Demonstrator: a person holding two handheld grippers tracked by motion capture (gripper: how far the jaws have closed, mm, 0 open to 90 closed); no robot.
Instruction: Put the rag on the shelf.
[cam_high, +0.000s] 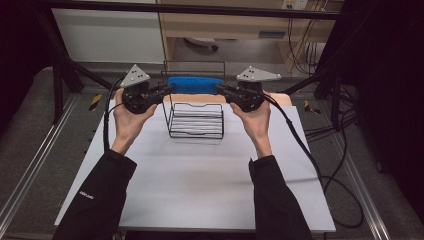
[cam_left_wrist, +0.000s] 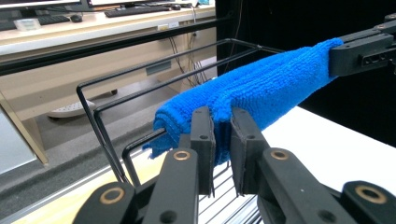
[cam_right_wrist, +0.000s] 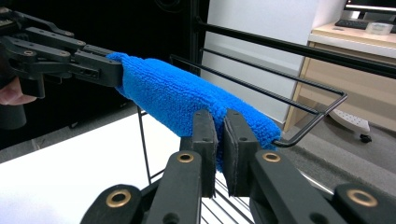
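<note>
A folded blue towel (cam_high: 195, 84) stretches between my two grippers above the back of a black wire rack (cam_high: 171, 122) on the white board (cam_high: 200, 185). My left gripper (cam_high: 167, 89) pinches the towel's left end, and my right gripper (cam_high: 222, 90) pinches its right end. In the left gripper view the jaws (cam_left_wrist: 223, 126) close on the near edge of the towel (cam_left_wrist: 261, 88), which lies along a rail of the rack (cam_left_wrist: 95, 121). In the right gripper view the jaws (cam_right_wrist: 219, 126) grip the towel (cam_right_wrist: 173, 93) where it covers the rack's rail (cam_right_wrist: 327, 110).
The board ends at a wooden strip (cam_high: 282, 97) behind the rack. Black frame bars (cam_high: 200, 9) run overhead, and cables (cam_high: 340, 185) trail off the right side. A desk with a keyboard (cam_left_wrist: 135, 9) stands beyond the table.
</note>
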